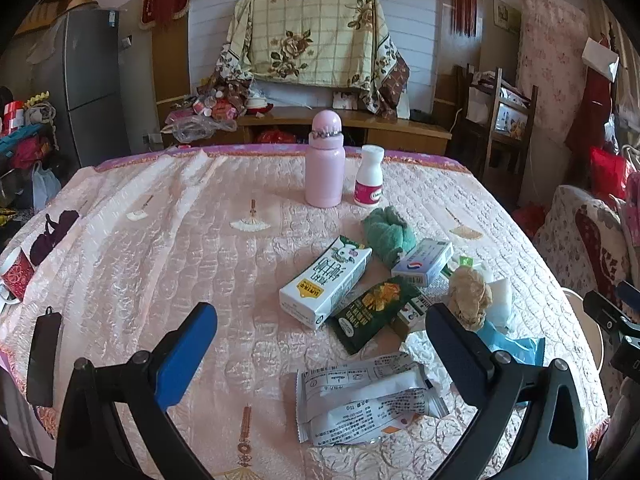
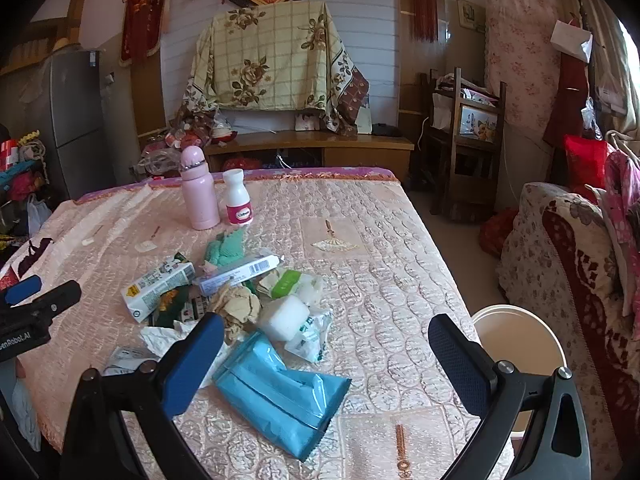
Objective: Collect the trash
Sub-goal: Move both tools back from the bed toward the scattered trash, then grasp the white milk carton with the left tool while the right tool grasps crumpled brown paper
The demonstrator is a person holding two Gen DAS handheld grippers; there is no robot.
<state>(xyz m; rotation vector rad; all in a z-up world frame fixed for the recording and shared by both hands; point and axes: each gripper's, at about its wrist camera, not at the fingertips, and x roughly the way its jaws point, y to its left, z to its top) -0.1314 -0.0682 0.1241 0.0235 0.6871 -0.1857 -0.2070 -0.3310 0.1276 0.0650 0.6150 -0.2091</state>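
Status: collection appears not yet begun. Every piece of litter in view lies on the worktop (image 1: 160,240); none is held.

Left gripper (image 1: 320,320): fingers spread wide, nothing between them, hovering above the cloth. A red patterned cup (image 1: 16,276) and a dark flat object (image 1: 44,360) sit well outside its left finger. Ahead, between the fingers, lies a milk carton (image 1: 324,284) on its side, with a dark green snack packet (image 1: 372,312) just beside it. Closest in, between the fingers, a white printed wrapper (image 1: 360,404) lies flat. A crumpled brown paper ball (image 1: 468,296) sits just past the right fingertip, with a small blue-and-white box (image 1: 424,260) beyond it. A pink flask (image 1: 325,160), a white bottle (image 1: 369,178) and a green cloth (image 1: 386,232) stand further ahead; judged not to be trash.

Right gripper (image 2: 326,334): fingers likewise fully apart and empty. The heap lies ahead of its left finger, and a blue plastic pouch (image 2: 280,396) lies near, between the fingers, toward the left one. A white foam block (image 2: 284,316) and a torn white-and-green bag (image 2: 312,336) lie just beyond it. A white bin (image 2: 520,344) stands off the worktop edge, behind the right finger; what can be seen of its inside looks empty.

Remaining: seemingly the whole heap, item by item, into the bin
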